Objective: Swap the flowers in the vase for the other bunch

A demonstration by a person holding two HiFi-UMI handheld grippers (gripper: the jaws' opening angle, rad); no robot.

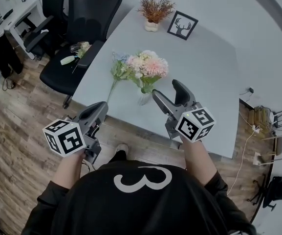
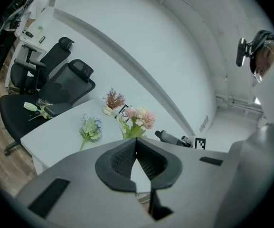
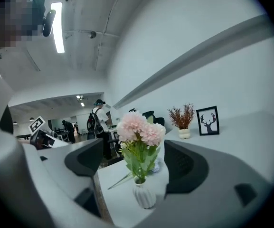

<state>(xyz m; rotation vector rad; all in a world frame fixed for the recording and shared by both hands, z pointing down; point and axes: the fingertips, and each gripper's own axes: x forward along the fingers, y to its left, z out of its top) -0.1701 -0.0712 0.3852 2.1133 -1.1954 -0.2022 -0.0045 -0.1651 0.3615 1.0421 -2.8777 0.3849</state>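
The person wore a black top (image 1: pixel 131 212) with long sleeves (image 1: pixel 218 184) and a big white 3 (image 1: pixel 143 179). The left gripper (image 1: pixel 100 107) and the right gripper (image 1: pixel 165 89) were grey with black pads (image 2: pixel 122 164), and each had a white cube (image 1: pixel 64 137) with black squares.

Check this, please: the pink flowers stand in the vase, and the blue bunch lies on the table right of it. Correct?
Only the side is wrong: the head view shows the blue bunch on the table left of the vase, which holds the pink flowers.
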